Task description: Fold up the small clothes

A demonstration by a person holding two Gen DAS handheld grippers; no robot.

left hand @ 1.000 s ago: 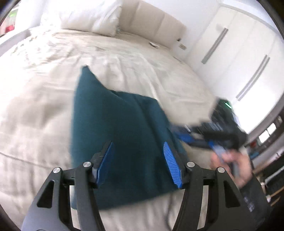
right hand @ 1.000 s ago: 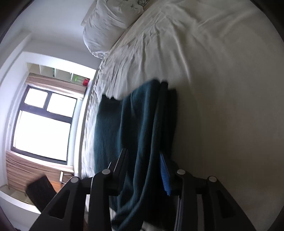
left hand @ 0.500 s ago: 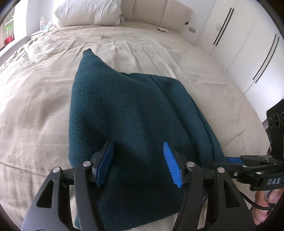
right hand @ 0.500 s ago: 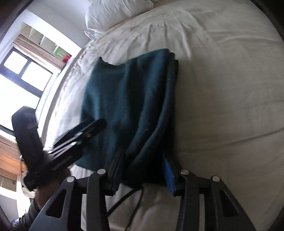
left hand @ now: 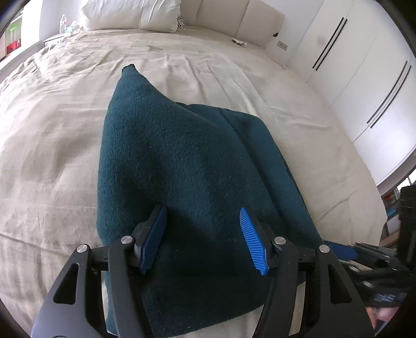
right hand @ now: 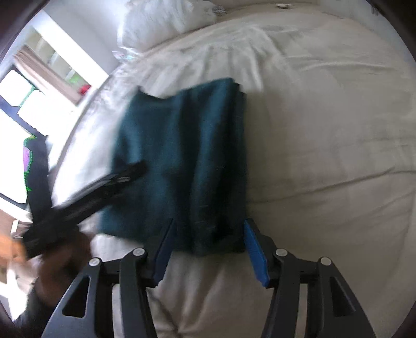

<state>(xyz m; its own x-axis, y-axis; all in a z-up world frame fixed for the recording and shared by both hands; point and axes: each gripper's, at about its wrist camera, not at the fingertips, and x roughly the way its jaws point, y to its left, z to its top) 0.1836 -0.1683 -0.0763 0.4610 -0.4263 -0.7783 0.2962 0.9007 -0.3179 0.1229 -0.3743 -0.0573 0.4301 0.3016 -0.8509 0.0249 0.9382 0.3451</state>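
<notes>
A dark teal knit garment [left hand: 182, 169] lies folded on the cream bed [left hand: 52, 130], with one pointed corner toward the pillows. My left gripper [left hand: 202, 239] is open and empty, hovering just over the garment's near end. In the right wrist view the garment [right hand: 187, 156] lies flat, and my right gripper [right hand: 208, 249] is open and empty at its near edge. The left gripper [right hand: 104, 187] shows there as a blurred dark shape over the garment's left side.
White pillows [left hand: 130, 13] and a padded headboard [left hand: 234, 18] are at the far end of the bed. White wardrobe doors [left hand: 364, 65] stand to the right. A bright window [right hand: 15, 98] and shelves are to the left.
My right gripper has let go of the garment's edge, opened and drawn back. The garment has settled flat on the bed. My left gripper stays open over it.
</notes>
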